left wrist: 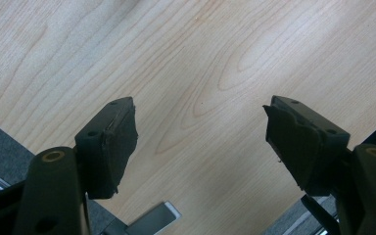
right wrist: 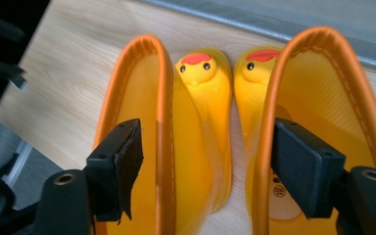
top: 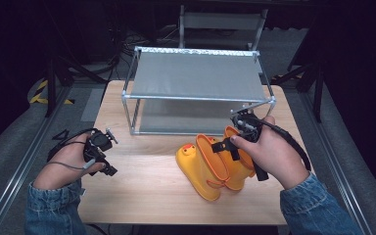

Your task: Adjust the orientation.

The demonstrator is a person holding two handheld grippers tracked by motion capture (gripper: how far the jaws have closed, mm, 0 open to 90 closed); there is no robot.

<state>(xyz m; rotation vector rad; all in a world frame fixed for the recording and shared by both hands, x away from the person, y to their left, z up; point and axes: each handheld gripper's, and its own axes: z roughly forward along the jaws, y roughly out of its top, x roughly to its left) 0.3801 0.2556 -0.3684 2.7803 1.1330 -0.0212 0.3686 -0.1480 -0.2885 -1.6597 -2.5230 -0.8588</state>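
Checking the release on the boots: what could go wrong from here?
1. The right gripper is open, one jaw inside each yellow boot; pulling out crooked could snag an orange rim and tip the pair.
2. The boots stand close to the rack; a sideways nudge might knock them against its frame.

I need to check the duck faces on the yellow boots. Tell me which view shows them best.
The right gripper view: both duck faces sit close up between the open right tongs, eyes and red bills sharp. The high view shows the yellow boots whole, but one face is small and blurred. The left gripper view looks at bare table.
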